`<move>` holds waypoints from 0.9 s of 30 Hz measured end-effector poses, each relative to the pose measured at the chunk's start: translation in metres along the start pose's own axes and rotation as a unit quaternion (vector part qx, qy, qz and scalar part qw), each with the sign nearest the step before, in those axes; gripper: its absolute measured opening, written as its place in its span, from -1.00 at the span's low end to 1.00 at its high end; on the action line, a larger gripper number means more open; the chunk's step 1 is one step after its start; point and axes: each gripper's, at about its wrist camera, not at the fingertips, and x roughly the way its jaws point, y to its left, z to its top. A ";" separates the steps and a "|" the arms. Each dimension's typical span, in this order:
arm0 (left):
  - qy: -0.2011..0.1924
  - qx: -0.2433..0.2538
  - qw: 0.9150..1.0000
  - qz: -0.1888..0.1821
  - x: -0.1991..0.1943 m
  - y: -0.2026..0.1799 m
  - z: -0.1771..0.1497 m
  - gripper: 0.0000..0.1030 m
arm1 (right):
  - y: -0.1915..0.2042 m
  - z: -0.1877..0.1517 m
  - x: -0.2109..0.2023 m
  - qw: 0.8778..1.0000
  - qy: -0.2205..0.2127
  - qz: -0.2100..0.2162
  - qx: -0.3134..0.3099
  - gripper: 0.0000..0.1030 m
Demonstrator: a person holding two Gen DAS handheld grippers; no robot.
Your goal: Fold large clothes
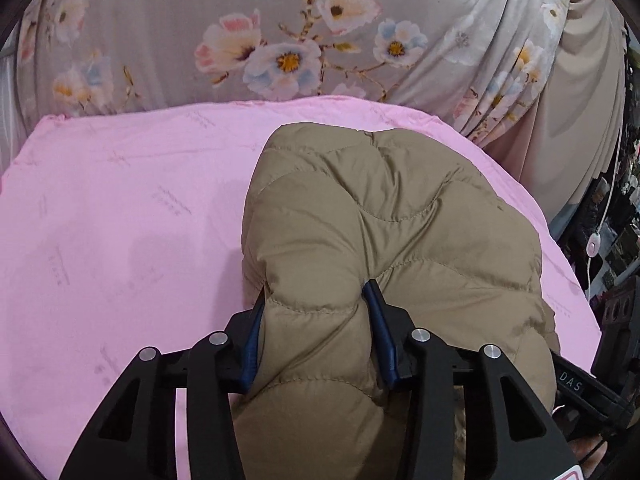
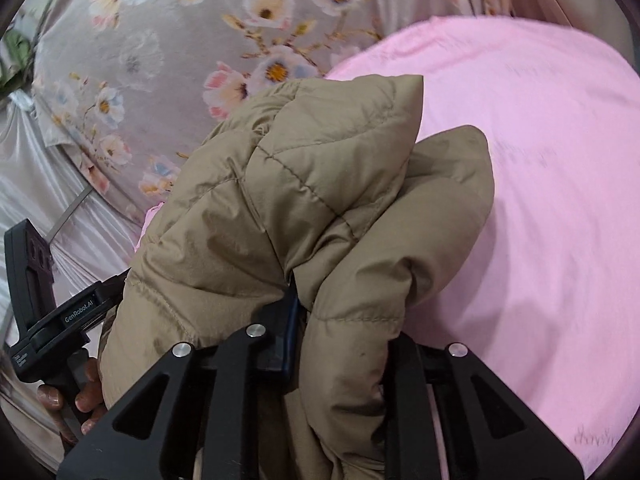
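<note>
Nearest the camera, a fat roll of the tan puffy coat [image 1: 384, 216] is squeezed between the two blue pads of the left tool [image 1: 318, 300], which is closed on it part way. The right tool [image 2: 344, 320] is also closed on a thick bunch of the coat; only one of its pads can be seen.

The coat is held up over the pink sheet [image 1: 120, 208] and hangs down between the tools. It could slide out, because it is smooth and puffy and springs back. A fold could be spoiled if one tool is moved faster than the other. A sleeve could be trapped inside.

The coat looks soft, quilted in curvy lines, and crumpled. A flowery cloth [image 1: 280, 40] is seen behind the sheet.
</note>
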 end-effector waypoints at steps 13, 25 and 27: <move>-0.073 0.035 0.997 0.007 0.048 0.078 0.064 -1.00 | 0.109 0.063 0.110 0.990 -0.033 0.006 -0.135 -0.66; 0.058 -0.033 0.991 0.116 0.062 0.144 0.024 -0.79 | 0.047 0.038 0.143 0.997 0.043 -0.044 -0.046 -0.33; 0.079 -0.056 0.990 0.106 0.050 0.151 0.007 -0.73 | 0.043 0.032 0.127 0.998 0.041 -0.037 -0.034 -0.31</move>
